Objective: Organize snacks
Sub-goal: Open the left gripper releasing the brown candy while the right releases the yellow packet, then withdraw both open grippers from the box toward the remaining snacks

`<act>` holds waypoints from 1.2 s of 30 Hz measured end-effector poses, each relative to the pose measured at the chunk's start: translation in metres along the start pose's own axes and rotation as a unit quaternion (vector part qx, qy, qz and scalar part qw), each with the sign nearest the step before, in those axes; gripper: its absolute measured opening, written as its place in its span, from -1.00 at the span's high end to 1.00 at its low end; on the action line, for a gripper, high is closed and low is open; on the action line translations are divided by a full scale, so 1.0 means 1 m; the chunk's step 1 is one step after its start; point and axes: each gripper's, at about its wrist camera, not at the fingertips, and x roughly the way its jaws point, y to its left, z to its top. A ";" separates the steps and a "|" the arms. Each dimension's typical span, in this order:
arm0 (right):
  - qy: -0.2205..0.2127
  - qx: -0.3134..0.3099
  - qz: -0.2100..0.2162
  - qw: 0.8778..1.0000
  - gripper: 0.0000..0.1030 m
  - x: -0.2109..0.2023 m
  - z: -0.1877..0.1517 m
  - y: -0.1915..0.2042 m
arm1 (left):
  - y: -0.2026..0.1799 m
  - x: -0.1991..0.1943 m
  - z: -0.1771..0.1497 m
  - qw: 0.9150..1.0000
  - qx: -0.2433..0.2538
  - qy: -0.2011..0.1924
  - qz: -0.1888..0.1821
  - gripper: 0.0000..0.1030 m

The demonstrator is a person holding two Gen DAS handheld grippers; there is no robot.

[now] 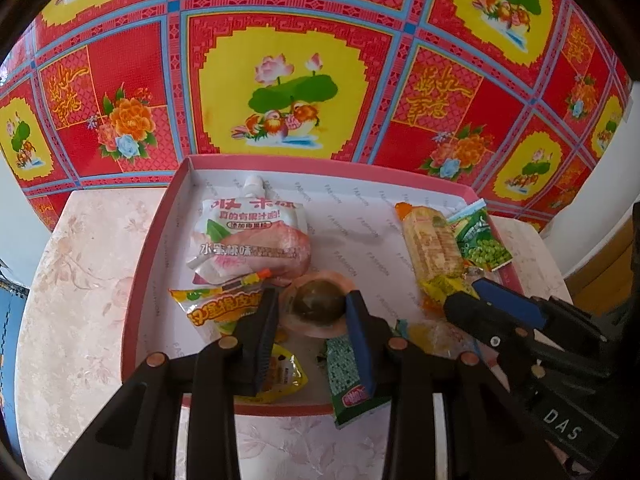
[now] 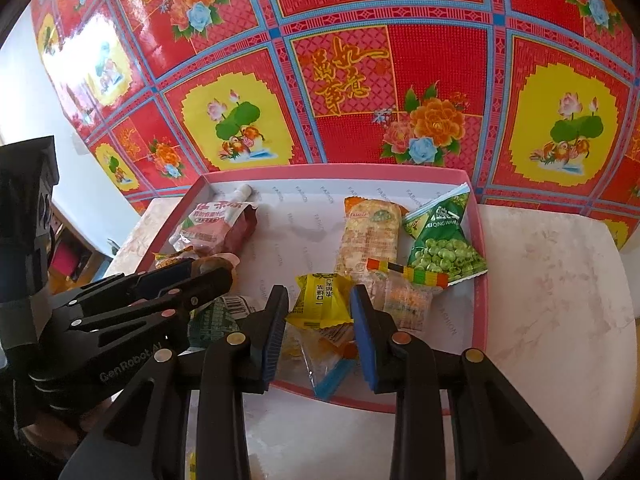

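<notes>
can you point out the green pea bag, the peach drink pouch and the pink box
green pea bag (image 2: 444, 246): right wrist view, on the printed peas on its front.
peach drink pouch (image 1: 250, 236): left wrist view, on the middle of its front.
pink box (image 2: 332, 169): right wrist view, on its far rim.

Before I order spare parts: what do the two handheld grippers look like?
Both are matte black plastic linkage frames with copper-coloured pivot pins. The left gripper has one ribbed black pad and one blue pad; the right gripper has blue ribbed pads. White lettering reads "GenRobot.AI" on the left body and "DAS" on the right.
</notes>
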 end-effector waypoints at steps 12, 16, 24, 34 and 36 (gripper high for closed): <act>-0.001 0.006 0.001 1.000 0.35 0.001 0.000 -0.003 | 0.000 -0.001 0.002 1.000 0.003 0.002 -0.004 0.26; -0.011 0.012 0.004 1.000 0.35 0.000 -0.001 -0.004 | -0.002 -0.007 0.003 1.000 0.006 -0.001 0.000 0.09; -0.025 0.017 0.012 0.999 0.06 -0.015 0.000 -0.003 | -0.001 -0.030 0.004 1.000 -0.002 -0.021 -0.007 0.02; -0.037 0.011 0.004 0.999 0.05 -0.042 -0.005 0.006 | 0.003 -0.069 -0.003 0.999 -0.009 -0.042 0.003 0.02; -0.039 0.010 0.003 0.999 0.05 -0.047 -0.008 0.007 | 0.002 -0.074 -0.006 0.999 -0.009 -0.046 0.004 0.02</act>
